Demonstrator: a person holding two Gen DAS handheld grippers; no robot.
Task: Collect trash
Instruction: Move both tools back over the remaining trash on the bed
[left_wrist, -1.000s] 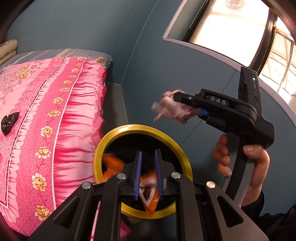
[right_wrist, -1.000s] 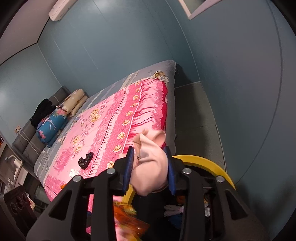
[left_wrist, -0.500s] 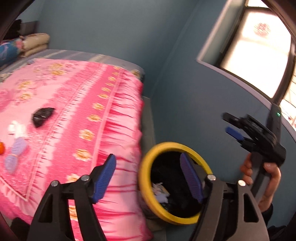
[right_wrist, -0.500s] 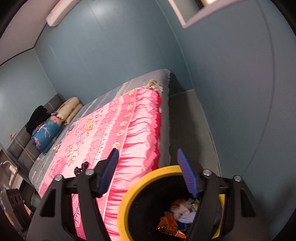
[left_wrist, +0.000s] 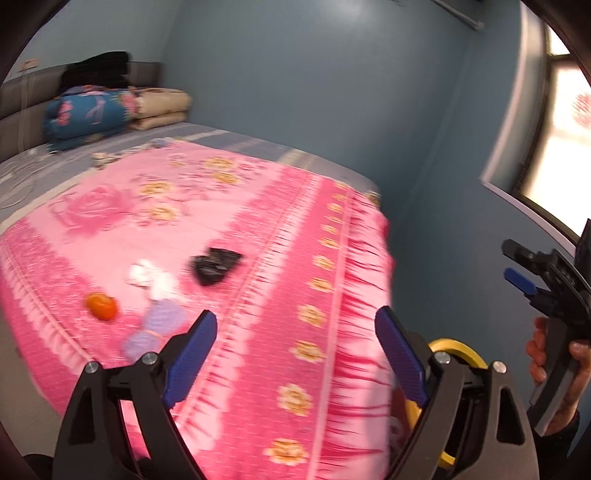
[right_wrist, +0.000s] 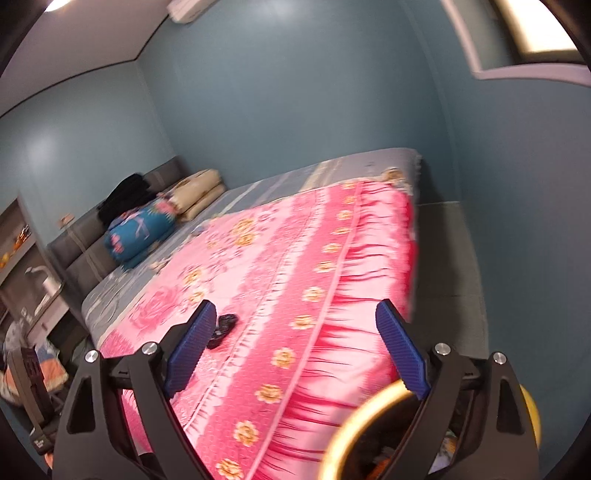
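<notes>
Both grippers have swung away from the yellow-rimmed bin (left_wrist: 456, 347) toward the bed, and both now stand with jaws wide and empty. On the pink floral bedspread (left_wrist: 258, 236), ahead of the left gripper (left_wrist: 295, 350), lie from left to right an orange scrap (left_wrist: 101, 305), a lilac wrapper (left_wrist: 155, 326), a crumpled white tissue (left_wrist: 151, 277) and a black wrapper (left_wrist: 215, 264), all close together. Beside the bed's right edge stands the bin, low behind the right gripper (right_wrist: 295, 343), holding mixed trash.
</notes>
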